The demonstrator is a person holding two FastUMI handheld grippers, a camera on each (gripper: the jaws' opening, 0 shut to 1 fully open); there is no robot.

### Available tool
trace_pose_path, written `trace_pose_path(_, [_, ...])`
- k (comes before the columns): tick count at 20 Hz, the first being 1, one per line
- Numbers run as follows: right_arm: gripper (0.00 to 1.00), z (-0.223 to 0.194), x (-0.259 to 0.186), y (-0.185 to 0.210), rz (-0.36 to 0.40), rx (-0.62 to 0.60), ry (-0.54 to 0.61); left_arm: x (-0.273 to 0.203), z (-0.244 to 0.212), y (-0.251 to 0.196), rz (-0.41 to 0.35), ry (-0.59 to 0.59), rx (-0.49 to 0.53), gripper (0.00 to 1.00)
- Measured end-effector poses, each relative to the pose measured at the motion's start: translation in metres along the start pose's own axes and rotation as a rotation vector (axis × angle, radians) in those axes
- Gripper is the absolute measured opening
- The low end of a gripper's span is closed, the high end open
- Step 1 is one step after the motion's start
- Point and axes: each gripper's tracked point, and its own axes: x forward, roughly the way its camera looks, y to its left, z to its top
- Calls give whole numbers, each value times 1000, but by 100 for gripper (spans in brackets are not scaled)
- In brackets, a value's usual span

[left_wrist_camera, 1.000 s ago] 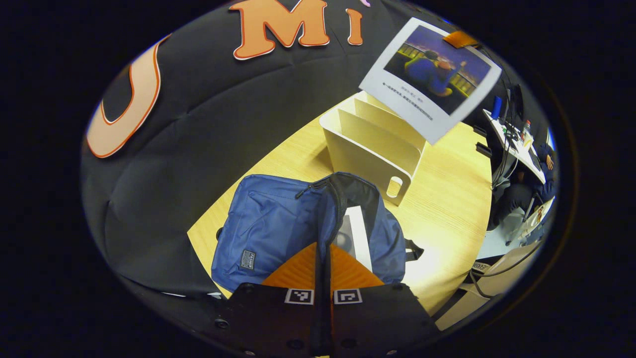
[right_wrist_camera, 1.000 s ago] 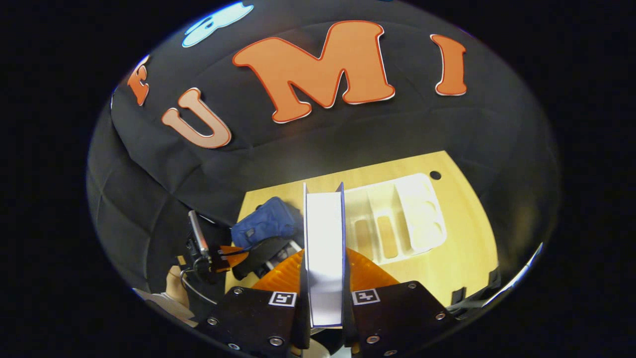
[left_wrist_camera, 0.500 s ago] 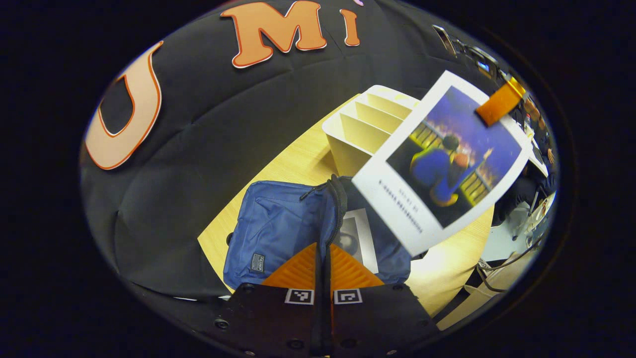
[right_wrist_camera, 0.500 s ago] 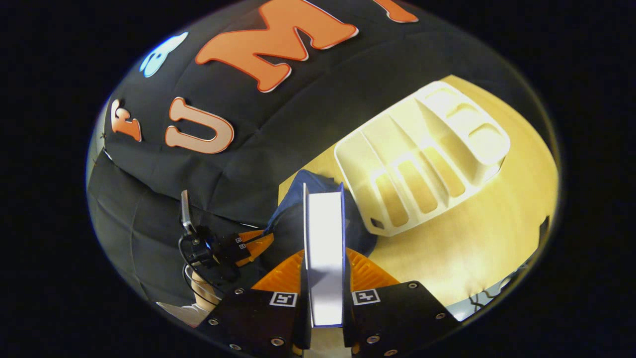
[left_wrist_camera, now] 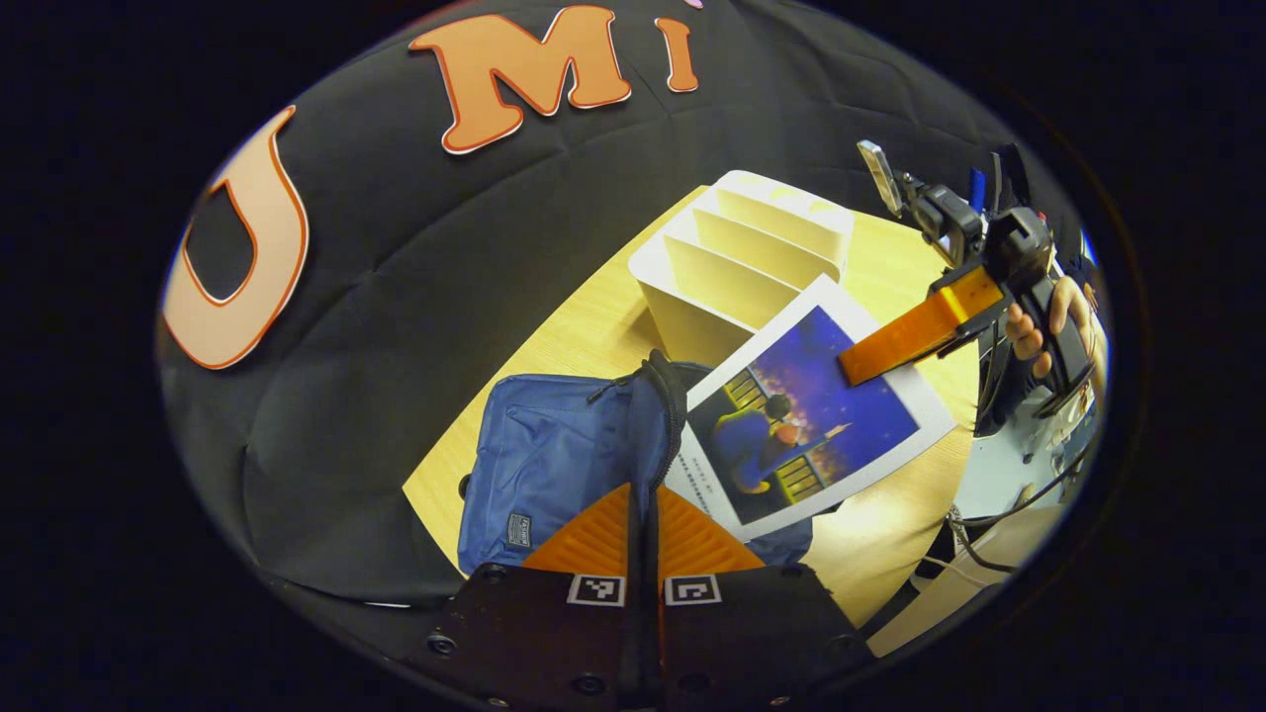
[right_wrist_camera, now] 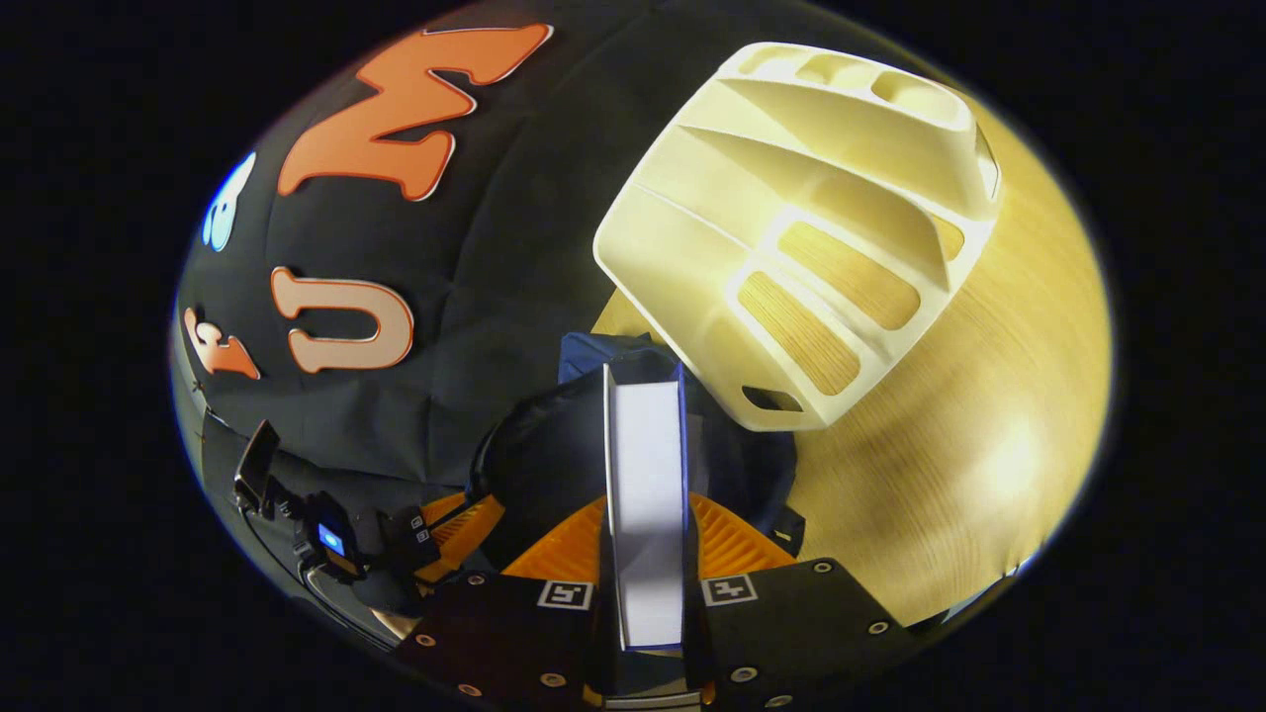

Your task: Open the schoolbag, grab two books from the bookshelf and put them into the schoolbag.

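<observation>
Right tongs [right_wrist_camera: 645, 554] clamped on book [right_wrist_camera: 645, 514]

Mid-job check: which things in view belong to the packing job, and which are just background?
Part of the job:
- schoolbag, held open by the left tool
- book, gripped by the right tool, entering the bag
- bookshelf, slots bare

Just background:
- wooden table
- cables past the table edge
</observation>
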Motion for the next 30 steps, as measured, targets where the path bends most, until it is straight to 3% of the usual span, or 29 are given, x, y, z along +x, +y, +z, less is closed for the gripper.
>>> trace_pose_path(14, [25,-20,117,37,87,93,-153,-9,23,-3,-22,-3,35,1])
trace_pose_path(20, [29,-43,145,48,69,122,-78,-5,23,-5,-38,5,34,0])
trace_pose_path(26, [46,-53,137,27,-77,107,42,-1,12,-1,-36,11,-12,1])
trace_pose_path(28, [59,-60,134,26,-103,90,87,0,11,-2,-39,12,-19,1])
trace_pose_path(30, [79,-61,130,21,-133,71,106,1,9,-3,-38,12,-23,1])
